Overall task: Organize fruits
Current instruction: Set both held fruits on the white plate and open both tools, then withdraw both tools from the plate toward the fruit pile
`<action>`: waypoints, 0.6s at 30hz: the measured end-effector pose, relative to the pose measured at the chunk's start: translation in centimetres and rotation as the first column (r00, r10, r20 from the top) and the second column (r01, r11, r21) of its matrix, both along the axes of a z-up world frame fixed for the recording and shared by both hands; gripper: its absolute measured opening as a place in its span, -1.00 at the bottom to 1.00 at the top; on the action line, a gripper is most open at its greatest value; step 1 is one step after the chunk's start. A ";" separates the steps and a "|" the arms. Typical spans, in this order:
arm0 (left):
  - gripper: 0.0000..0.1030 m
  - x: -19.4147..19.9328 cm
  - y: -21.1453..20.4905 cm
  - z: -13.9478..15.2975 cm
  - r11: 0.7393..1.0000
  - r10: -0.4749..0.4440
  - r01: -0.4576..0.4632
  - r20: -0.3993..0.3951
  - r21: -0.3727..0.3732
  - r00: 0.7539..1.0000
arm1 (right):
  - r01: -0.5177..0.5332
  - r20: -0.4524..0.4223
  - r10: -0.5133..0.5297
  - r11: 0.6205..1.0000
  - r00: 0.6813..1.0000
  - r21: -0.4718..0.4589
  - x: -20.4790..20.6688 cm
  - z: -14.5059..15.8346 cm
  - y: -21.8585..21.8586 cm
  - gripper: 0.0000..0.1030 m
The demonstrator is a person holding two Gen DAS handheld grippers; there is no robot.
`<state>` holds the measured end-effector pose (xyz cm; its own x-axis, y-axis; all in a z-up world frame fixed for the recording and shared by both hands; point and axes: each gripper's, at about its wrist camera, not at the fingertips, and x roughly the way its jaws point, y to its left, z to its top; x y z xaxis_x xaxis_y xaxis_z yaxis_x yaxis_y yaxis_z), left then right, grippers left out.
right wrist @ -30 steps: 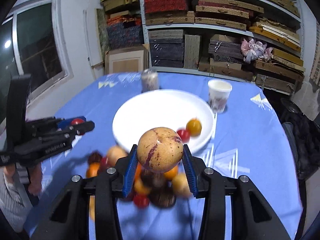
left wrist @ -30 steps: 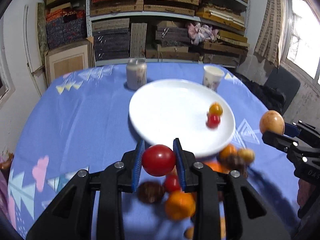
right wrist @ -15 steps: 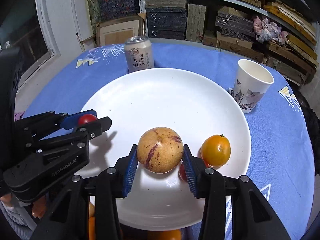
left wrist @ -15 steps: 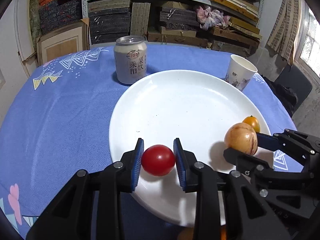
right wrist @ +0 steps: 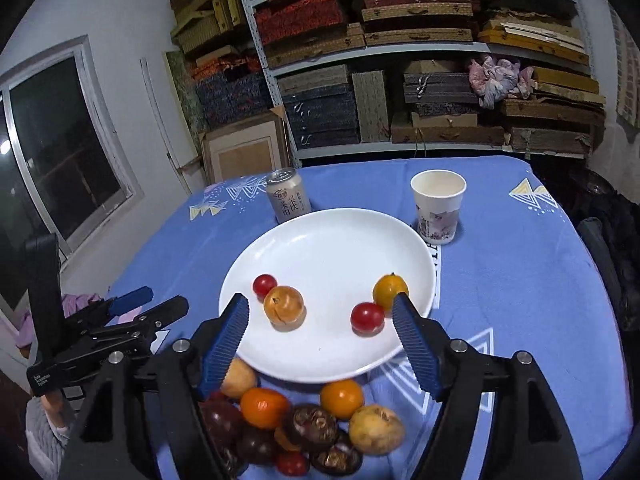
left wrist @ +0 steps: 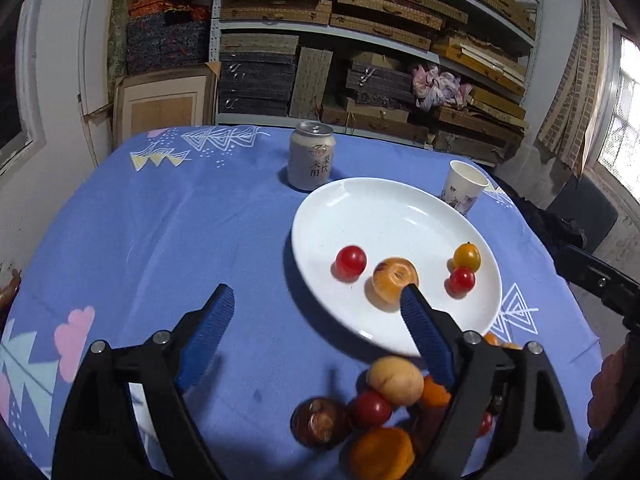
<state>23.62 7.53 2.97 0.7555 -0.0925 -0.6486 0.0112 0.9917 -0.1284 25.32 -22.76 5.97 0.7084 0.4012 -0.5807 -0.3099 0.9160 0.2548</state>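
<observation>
Both my grippers, left [left wrist: 316, 320] and right [right wrist: 320, 320], have just sprung apart, empty. Four fruits sit on the plate [right wrist: 320, 236] ahead; the pile [right wrist: 304, 428] under my fingers still needs moving.

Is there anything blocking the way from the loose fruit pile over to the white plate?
Nothing visible does. The fruit pile lies on the blue cloth right against the near rim of the white plate. The can and paper cup stand beyond the plate's far side.

Storeroom: shelves [right wrist: 420, 52] stacked with flat boxes behind clothed table [left wrist: 180, 240].
</observation>
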 end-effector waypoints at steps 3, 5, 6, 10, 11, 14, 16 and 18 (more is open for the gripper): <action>0.62 -4.1 0.2 -1.1 1.000 0.023 -0.023 0.009 0.007 1.000 | 0.014 0.011 -0.014 1.000 1.000 0.017 -3.4 -1.5 -1.2 0.46; 0.64 -6.1 0.0 -2.1 0.999 0.032 -0.032 0.004 0.013 0.999 | 0.027 0.021 -0.027 0.999 0.999 0.024 -5.5 -2.8 -2.0 0.47; 0.68 -6.9 -0.2 -2.6 0.999 0.034 -0.034 -0.001 0.027 0.999 | 0.033 0.025 -0.034 0.999 0.999 0.028 -6.3 -3.3 -2.2 0.47; 0.70 -9.2 -2.1 -4.3 0.992 0.010 -0.009 -0.003 0.129 1.000 | 0.043 0.030 -0.043 0.999 0.999 0.004 -8.3 -4.5 -2.1 0.54; 0.70 -9.4 -2.5 -4.5 0.988 -0.003 0.003 0.001 0.152 1.000 | 0.038 0.039 -0.037 0.999 0.999 -0.006 -8.5 -4.5 -1.8 0.61; 0.70 -9.6 -3.8 -4.8 0.976 -0.036 0.033 0.009 0.213 0.999 | 0.023 0.063 -0.020 0.999 0.998 -0.034 -8.7 -4.3 -1.2 0.68; 0.70 -9.5 -4.4 -5.1 0.972 -0.055 0.054 -0.001 0.231 0.998 | 0.016 0.063 -0.014 0.999 0.998 -0.030 -8.9 -4.3 -1.1 0.68; 0.70 -9.1 -4.7 -5.3 0.970 -0.066 0.067 -0.013 0.232 0.998 | 0.016 0.057 -0.015 1.000 0.998 -0.019 -8.8 -4.3 -1.3 0.68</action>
<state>14.53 2.86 -2.29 0.7495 0.0115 -0.6619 0.0779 0.9914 0.1054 16.52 -24.07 1.70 0.7464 0.3787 -0.5473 -0.3088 0.9255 0.2193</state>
